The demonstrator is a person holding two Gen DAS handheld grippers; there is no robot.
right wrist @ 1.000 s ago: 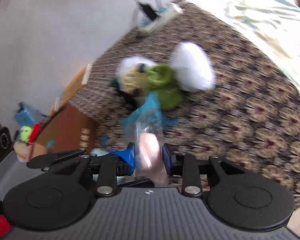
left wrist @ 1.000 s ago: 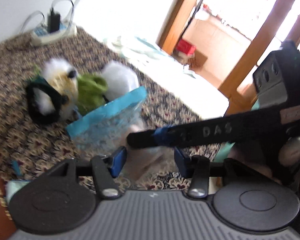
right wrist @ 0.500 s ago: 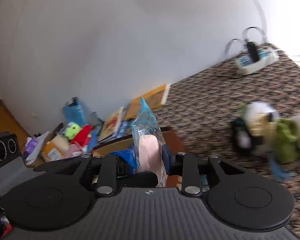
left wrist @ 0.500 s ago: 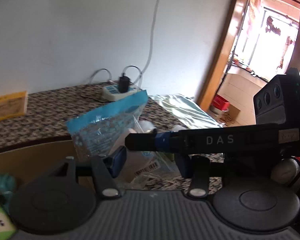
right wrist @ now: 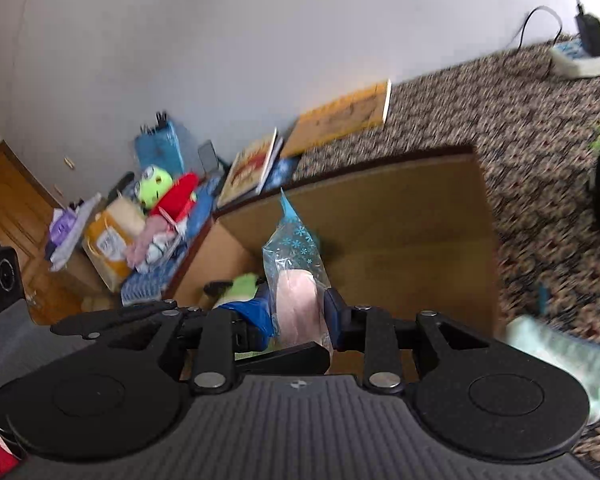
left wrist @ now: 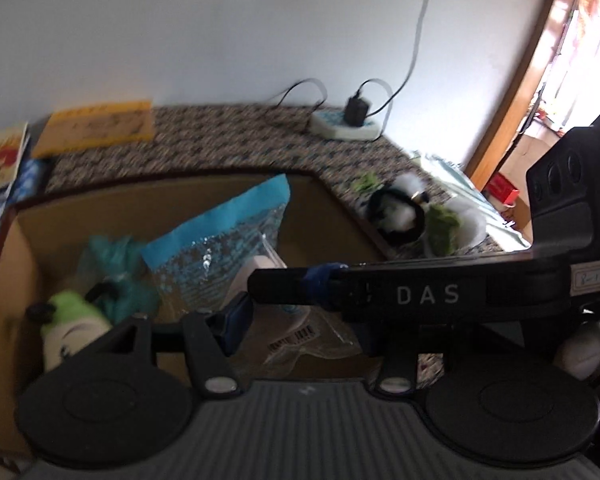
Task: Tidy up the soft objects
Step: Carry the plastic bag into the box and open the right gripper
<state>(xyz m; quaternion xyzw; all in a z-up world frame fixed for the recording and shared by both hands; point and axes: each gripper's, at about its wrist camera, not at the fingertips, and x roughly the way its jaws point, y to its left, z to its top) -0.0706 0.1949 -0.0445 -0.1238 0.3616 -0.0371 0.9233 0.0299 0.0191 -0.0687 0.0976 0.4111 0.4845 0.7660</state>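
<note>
A clear bag with a blue snowflake top [left wrist: 224, 236] [right wrist: 296, 240] holds a pale pink soft item. My right gripper [right wrist: 296, 314] is shut on it. My left gripper [left wrist: 300, 324] is shut on the bag's lower part, and its right pad is hidden behind the right gripper's finger [left wrist: 420, 294]. The bag hangs over an open cardboard box [left wrist: 160, 184] [right wrist: 400, 216]. A green-and-white plush [left wrist: 72, 320] and a teal plush [left wrist: 116, 256] lie inside the box. A black-and-white plush [left wrist: 400, 212], a green one [left wrist: 444, 228] and a white one [left wrist: 474, 220] sit on the patterned bedspread [left wrist: 228, 140] to the right.
A yellow book [left wrist: 96, 128] and a power strip with a charger [left wrist: 344, 128] lie near the wall. Left of the box is a pile of toys, books and bags [right wrist: 160, 200]. A pale green cloth [right wrist: 560, 360] lies at the right. A doorway [left wrist: 548, 60] opens far right.
Both grippers have carried the bag away from the plush toys on the bedspread to above the cardboard box. Both grips on the bag look unchanged.
</note>
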